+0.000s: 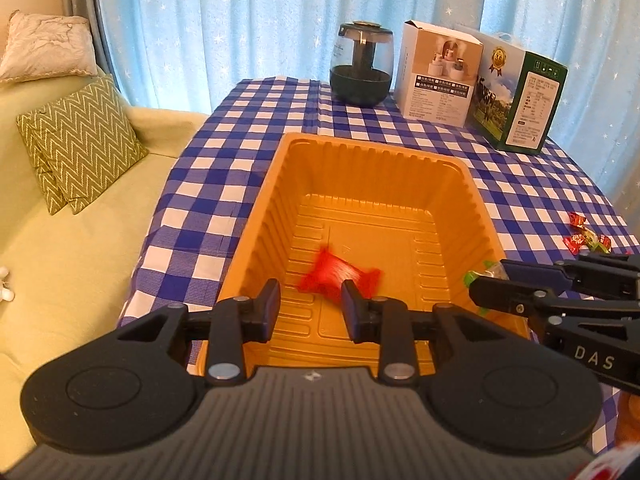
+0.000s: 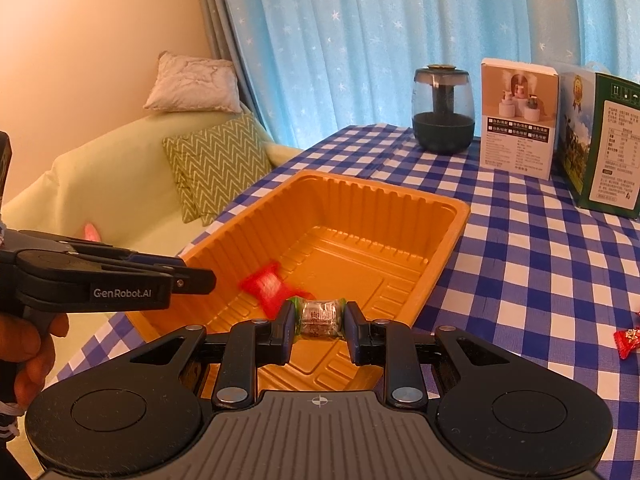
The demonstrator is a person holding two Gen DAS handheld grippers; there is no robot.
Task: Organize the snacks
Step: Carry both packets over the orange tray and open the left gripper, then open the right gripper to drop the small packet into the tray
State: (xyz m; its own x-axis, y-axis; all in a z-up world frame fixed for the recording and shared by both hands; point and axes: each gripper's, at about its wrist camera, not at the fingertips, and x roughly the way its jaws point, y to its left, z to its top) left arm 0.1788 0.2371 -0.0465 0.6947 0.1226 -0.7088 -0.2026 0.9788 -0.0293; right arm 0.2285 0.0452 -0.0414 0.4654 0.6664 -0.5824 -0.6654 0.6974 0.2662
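Checkered tablecloth (image 2: 540, 280); green-ended candy (image 2: 319, 317) between right tool (image 2: 318, 322) pads, above orange tray (image 2: 452, 240).

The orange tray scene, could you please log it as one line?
left gripper: open over orange tray | red candy: in tray | right gripper: shut on green-ended candy above tray

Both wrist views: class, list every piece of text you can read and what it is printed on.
"GenRobot.AI": side of the left tongs.
"DAS": side of the right tongs.
White box: print too small to read.
Green box: print too small to read.
Green-ended candy wrapper: print blurred, unreadable.
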